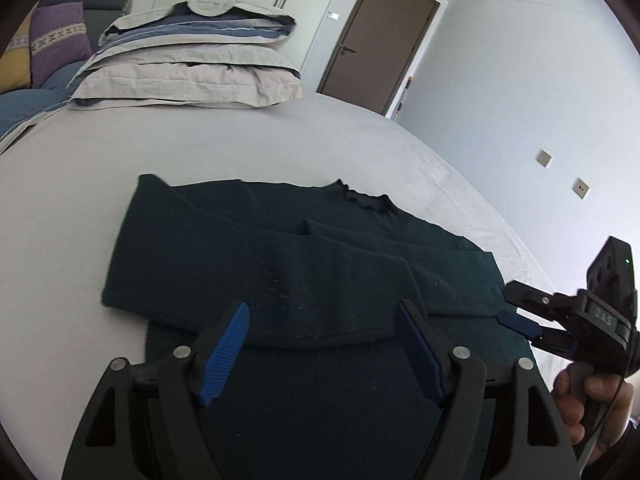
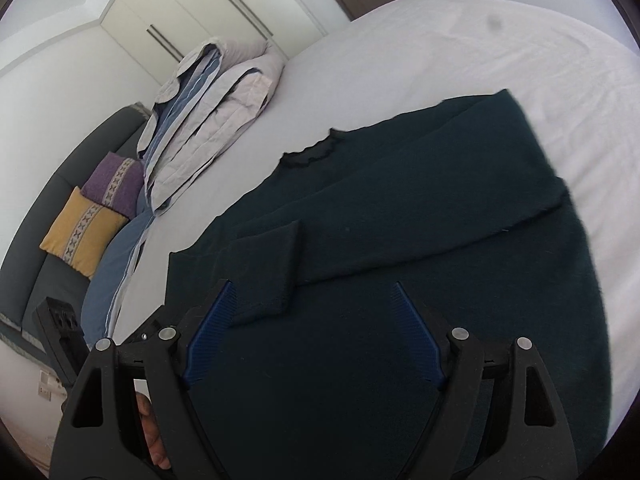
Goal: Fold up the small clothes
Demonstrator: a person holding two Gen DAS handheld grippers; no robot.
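Item 1, my left gripper (image 1: 322,354): jaws spread wide, blue ribbed pads (image 1: 224,354) apart, nothing between them. It hovers over the near part of the garment, above the edge of a folded-over sleeve.

Item 2, my right gripper (image 2: 312,334): jaws likewise wide open and empty, poised over the near body of the garment, just by a sleeve cuff. From the left wrist view it shows at the garment's right edge, my right hand (image 1: 588,404) on its handle.

Item 3, dark green sweater (image 1: 304,264): the task's thing. It lies flat on the bed (image 1: 240,140), frilled neckline (image 1: 366,200) at the far side, hem toward me. Both sleeves (image 2: 268,268) are laid across the chest, one over the other.

Item 4, surroundings: stacked pillows (image 1: 188,68) at the head of the bed, purple cushion (image 2: 114,182) and yellow cushion (image 2: 82,230) on a grey sofa, wardrobe doors (image 2: 192,8), brown door (image 1: 380,36), well apart from the work.

Status, as I judge it: sleeves are folded in; the body fold is not yet made. The step in hand looks like the pause between folds.

Next move calls for: lowering each gripper to a near hem corner, closing on the fabric through all layers, then lifting evenly and carrying the hem toward the neckline without dragging the sleeves loose.
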